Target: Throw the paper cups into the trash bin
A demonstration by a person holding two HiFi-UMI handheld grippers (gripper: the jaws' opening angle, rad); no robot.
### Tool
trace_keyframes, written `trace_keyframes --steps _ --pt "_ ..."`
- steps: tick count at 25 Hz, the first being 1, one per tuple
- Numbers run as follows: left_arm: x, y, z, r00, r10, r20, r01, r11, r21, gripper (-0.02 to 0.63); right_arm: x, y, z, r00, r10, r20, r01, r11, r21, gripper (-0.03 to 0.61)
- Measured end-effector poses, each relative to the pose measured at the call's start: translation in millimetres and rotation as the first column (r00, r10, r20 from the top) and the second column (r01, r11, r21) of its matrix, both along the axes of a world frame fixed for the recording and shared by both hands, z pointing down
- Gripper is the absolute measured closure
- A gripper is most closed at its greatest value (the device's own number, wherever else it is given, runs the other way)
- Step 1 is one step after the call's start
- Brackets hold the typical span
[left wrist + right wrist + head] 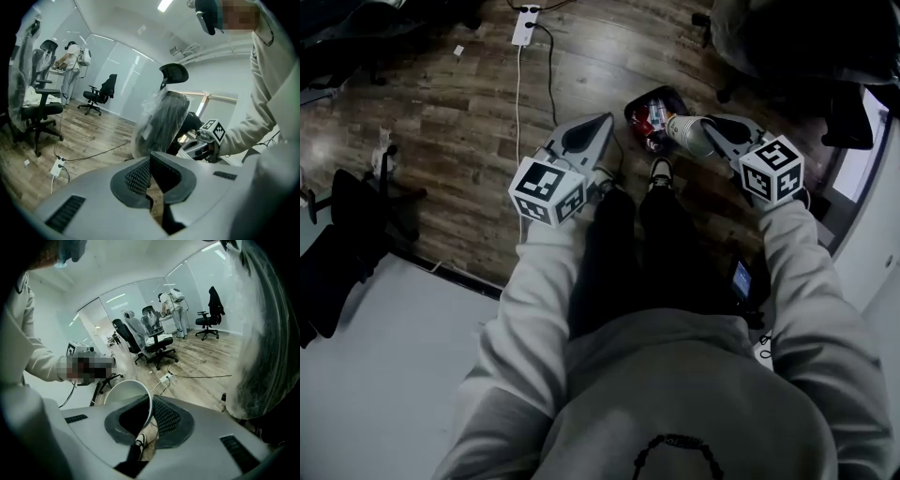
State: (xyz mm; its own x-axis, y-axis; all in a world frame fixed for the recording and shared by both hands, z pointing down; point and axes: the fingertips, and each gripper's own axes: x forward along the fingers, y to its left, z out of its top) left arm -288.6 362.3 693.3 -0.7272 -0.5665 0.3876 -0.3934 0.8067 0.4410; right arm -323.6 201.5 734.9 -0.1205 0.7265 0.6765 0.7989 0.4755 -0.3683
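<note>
Right at the edge of the bin (635, 106), which stands on the wood floor (469, 141), the right gripper (712, 129) holds a white paper cup (686, 134). Its jaws are clamped on the cup's wall, one inside the mouth and one outside. The cup lies tilted, base toward the bin, which already holds rubbish (649, 117). The left gripper (602, 122) is beside it, jaws together with nothing between them.
</note>
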Motion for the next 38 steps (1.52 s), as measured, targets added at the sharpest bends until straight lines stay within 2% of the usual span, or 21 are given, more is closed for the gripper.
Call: trace_keyframes --steps 9,16,21,25,30,32,35,38 --pt "-2.3 -22.9 61.8 0.998 0.012 -0.059 -0.011 1.0 0.026 0.624 11.0 -11.9 66.7 0.997 0.001 -0.082 0.002 0.999 0.038 0.534" --pt "-7.5 -29.1 109.5 0.989 -0.045 -0.14 0.06 0.993 0.105 0.624 20.0 -24.6 119.8 0.99 -0.036 -0.137 0.051 0.993 0.108 0.534" --pt "-2.1 -38.5 152.1 0.977 -0.037 -0.211 0.06 0.992 0.107 0.624 18.7 -33.5 168.5 0.984 0.038 -0.172 -0.008 0.985 0.17 0.534" --pt "11.7 -45.6 188.7 0.968 -0.005 -0.25 0.03 0.995 0.097 0.624 20.8 -24.9 198.3 0.982 0.011 -0.188 0.022 0.984 0.174 0.534" --pt "23.7 -23.6 239.6 0.949 -0.057 -0.311 0.087 0.992 0.086 0.624 18.7 -20.0 234.2 0.982 -0.027 -0.189 0.064 0.979 0.192 0.534" --pt "26.9 -31.4 255.6 0.947 -0.019 -0.321 0.049 0.995 0.087 0.624 19.8 -23.3 253.7 0.979 -0.03 -0.203 0.073 0.975 0.208 0.534" --pt "31.0 -35.9 282.1 0.94 0.032 -0.339 -0.009 0.997 0.071 0.624 14.3 -29.3 277.9 0.963 0.058 -0.264 -0.008 0.982 0.189 0.534" --pt "25.6 -35.2 305.8 0.936 0.046 -0.35 -0.028 0.998 0.057 0.624 5.0 -32.5 300.4 0.963 0.087 -0.254 -0.037 0.98 0.196 0.534"
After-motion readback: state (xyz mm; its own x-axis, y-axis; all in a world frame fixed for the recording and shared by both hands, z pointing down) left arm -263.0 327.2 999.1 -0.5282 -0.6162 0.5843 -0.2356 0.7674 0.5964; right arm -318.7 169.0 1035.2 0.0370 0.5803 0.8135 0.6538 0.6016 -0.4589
